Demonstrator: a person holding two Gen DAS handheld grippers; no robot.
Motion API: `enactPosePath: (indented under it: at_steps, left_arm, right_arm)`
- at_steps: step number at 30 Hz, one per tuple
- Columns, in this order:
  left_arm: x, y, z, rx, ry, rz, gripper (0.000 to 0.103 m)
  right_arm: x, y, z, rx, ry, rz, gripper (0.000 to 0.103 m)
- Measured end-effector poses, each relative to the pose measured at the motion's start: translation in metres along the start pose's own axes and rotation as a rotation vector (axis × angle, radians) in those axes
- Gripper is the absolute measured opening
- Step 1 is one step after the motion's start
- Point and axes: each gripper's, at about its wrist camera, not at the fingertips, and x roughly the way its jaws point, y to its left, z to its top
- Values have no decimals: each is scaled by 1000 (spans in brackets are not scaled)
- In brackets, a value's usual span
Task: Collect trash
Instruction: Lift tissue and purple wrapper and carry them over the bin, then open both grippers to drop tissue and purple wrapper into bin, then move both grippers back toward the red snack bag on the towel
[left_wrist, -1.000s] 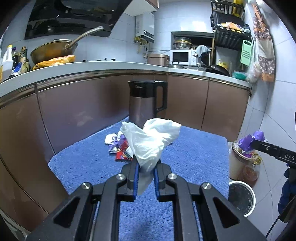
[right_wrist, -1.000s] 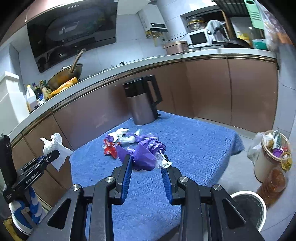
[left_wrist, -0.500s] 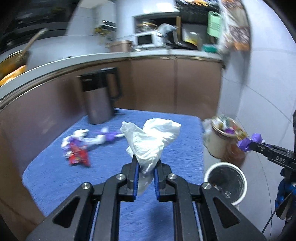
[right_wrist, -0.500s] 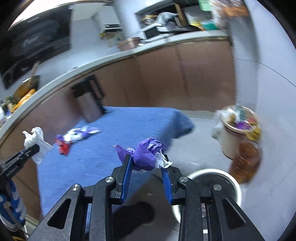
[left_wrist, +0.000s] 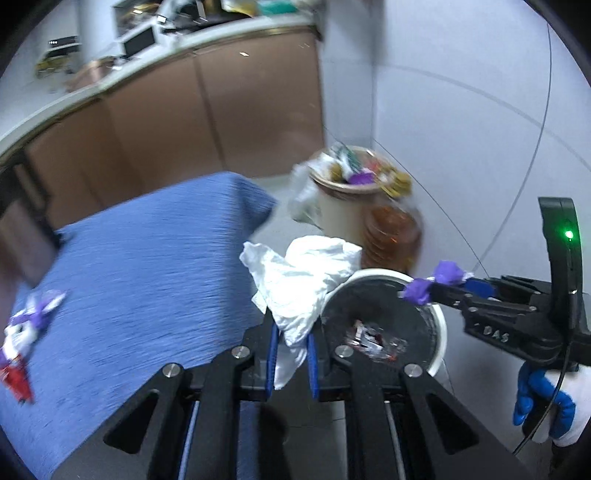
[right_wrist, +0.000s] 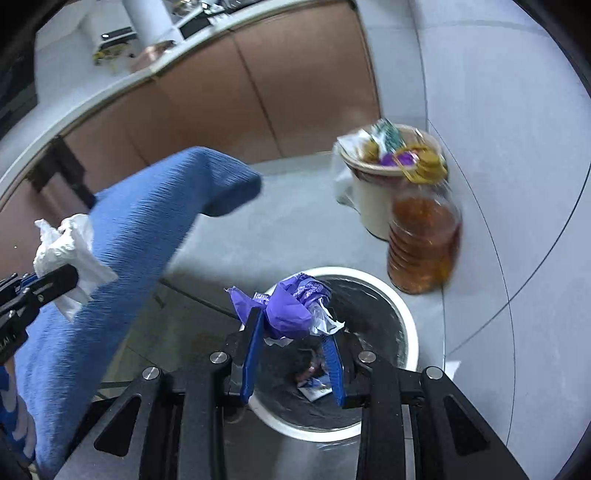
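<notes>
One crumpled white tissue (left_wrist: 301, 280) is pinched between the blue pads of the left gripper (left_wrist: 291, 354), its jaws narrow and closed on the paper; it hangs at the near rim of the single white-rimmed trash bin (left_wrist: 437, 321), over the gap between the bin and the blue cloth (left_wrist: 147, 280). One purple wrapper (right_wrist: 291, 308), with a scrap of clear film at its side, is clamped in the right gripper (right_wrist: 293, 354), jaws a little wider but pressing on it; it sits above the bin's dark inside (right_wrist: 369, 306).

Two grippers, two held pieces, one bin. In the bin lie a few scraps (left_wrist: 369, 338) — how many I cannot tell, they are small and blurred. On the cloth's left edge a small heap of wrappers (left_wrist: 26, 332), purple, white and red, is smeared and partly cut off by the frame; the count is unclear.

Beyond the bin stand one cream pot (right_wrist: 373, 199) heaped with trash and one amber plastic jug (right_wrist: 424, 243) just beside it, both blurred. One blue-and-white gloved hand (left_wrist: 546, 406) grips the right gripper's handle, half cut off at the frame edge. The brown cabinets (left_wrist: 207, 107) and counter clutter are too blurred to make out.
</notes>
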Motion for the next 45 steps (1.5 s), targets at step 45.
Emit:
enactPosePath:
  at_steps: [45]
  left_arm:
    - [-146, 136, -56, -284, -293, 132, 52]
  right_arm:
    - [-50, 164, 56, -267, -152, 109, 59]
